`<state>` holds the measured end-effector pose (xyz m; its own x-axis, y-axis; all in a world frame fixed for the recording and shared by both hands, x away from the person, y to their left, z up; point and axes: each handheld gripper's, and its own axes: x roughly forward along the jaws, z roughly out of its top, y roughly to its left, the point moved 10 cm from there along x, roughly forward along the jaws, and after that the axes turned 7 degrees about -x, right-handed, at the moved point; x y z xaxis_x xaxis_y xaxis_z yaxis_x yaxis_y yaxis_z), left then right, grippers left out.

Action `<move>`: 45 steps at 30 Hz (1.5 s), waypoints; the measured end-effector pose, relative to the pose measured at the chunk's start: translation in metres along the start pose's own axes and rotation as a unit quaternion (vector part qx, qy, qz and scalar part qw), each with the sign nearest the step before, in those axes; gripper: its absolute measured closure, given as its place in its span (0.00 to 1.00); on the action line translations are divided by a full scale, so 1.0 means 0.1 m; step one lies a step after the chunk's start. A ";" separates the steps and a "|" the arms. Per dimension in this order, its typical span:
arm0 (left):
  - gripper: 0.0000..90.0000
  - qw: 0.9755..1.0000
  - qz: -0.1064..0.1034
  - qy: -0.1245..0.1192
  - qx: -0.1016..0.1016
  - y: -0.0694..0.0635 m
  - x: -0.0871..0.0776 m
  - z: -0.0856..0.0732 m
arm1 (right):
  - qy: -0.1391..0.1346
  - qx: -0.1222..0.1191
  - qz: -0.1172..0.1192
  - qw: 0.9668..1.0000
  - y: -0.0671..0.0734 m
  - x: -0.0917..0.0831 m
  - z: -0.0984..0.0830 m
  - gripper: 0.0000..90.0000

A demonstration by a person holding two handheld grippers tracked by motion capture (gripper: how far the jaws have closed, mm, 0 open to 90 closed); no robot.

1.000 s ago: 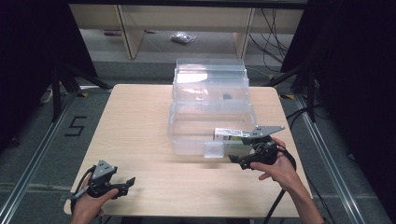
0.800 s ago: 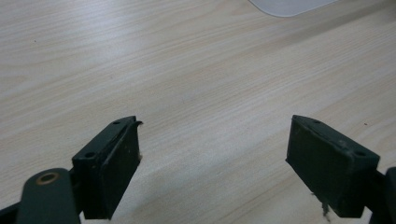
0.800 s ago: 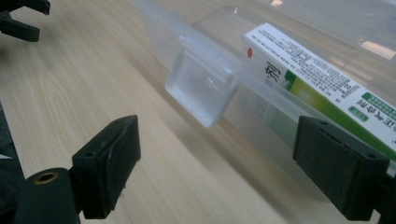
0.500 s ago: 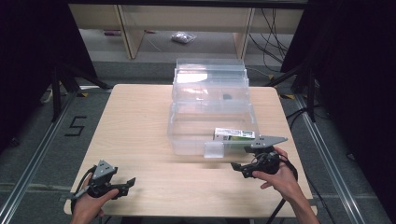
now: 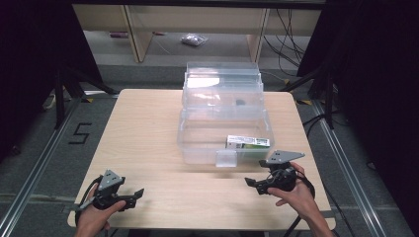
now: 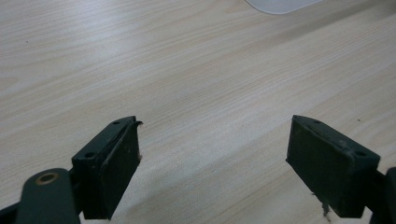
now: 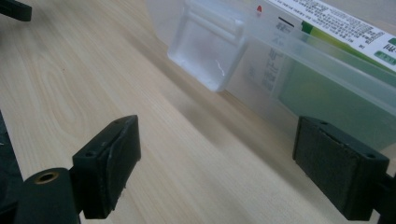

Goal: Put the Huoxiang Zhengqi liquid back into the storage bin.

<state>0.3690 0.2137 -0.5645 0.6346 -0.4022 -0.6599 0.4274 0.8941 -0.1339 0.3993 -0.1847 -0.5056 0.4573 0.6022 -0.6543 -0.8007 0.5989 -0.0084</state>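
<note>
A clear plastic box (image 5: pixel 223 129) stands open at the table's middle, its lid raised at the back. Inside its front right corner lies a white and green carton (image 5: pixel 248 143), seen close through the box wall (image 7: pixel 336 70). The box's clear latch (image 5: pixel 227 159) hangs at its front, also near in the right gripper view (image 7: pixel 205 46). My right gripper (image 5: pixel 253 184) rests open on the table just in front of the box's right end, nothing between its jaws (image 7: pixel 219 172). My left gripper (image 5: pixel 136 196) sits open near the front left edge, over bare wood (image 6: pixel 212 158).
The wooden table (image 5: pixel 148 128) has bare room on its left half. A small dark item (image 5: pixel 240 103) lies in the box's rear part. Behind the table stands a shelf unit with a small bag (image 5: pixel 193 40) on the floor. Cables trail at the right.
My right gripper has let go of the carton, which now lies in the box, and has drawn back toward the front edge, lower on the table. The left gripper has stayed put.
</note>
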 end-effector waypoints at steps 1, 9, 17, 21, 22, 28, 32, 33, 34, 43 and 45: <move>0.18 1.000 -0.002 -0.007 -0.004 -0.01 0.01 0.01 | 0.000 0.003 0.001 1.000 0.01 0.01 -0.02 0.18; 0.18 1.000 0.001 -0.004 -0.003 -0.01 0.00 0.01 | 0.012 0.002 -0.003 1.000 0.04 0.02 -0.13 0.18; 0.18 1.000 -0.004 -0.007 0.000 -0.02 0.00 0.01 | 0.023 0.000 0.001 1.000 0.06 0.02 -0.24 0.18; 0.18 1.000 -0.003 -0.008 0.001 -0.02 0.00 0.01 | 0.035 -0.003 -0.015 0.999 0.03 0.03 -0.31 0.18; 0.18 1.000 -0.004 -0.008 0.000 -0.02 0.00 0.01 | 0.032 0.005 -0.019 0.999 0.04 0.04 -0.31 0.18; 0.18 1.000 -0.004 -0.008 0.004 -0.02 0.00 0.01 | 0.043 0.003 -0.027 0.999 0.03 0.04 -0.39 0.18; 0.18 1.000 -0.002 -0.009 0.004 -0.02 0.00 0.01 | 0.052 0.008 -0.029 0.998 0.02 0.02 -0.46 0.18; 0.18 1.000 -0.002 -0.008 0.004 -0.02 0.00 0.01 | 0.054 0.013 -0.031 0.998 0.02 0.02 -0.48 0.18; 0.18 1.000 -0.002 -0.009 0.004 -0.02 0.01 0.01 | 0.056 0.011 -0.033 0.998 0.01 0.01 -0.50 0.18; 0.17 1.000 -0.001 -0.006 0.008 -0.01 0.02 0.00 | 0.064 0.033 -0.045 0.996 -0.07 -0.11 -0.73 0.18; 0.17 1.000 0.005 0.005 0.017 0.01 0.00 -0.01 | 0.063 0.044 -0.044 0.996 -0.07 -0.13 -0.77 0.18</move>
<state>0.3686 0.2147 -0.5655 0.6319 -0.3912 -0.6691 0.4432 0.8906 -0.1022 0.3693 -0.2378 -0.5554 0.4679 0.4777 -0.7436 -0.7198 0.6942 -0.0070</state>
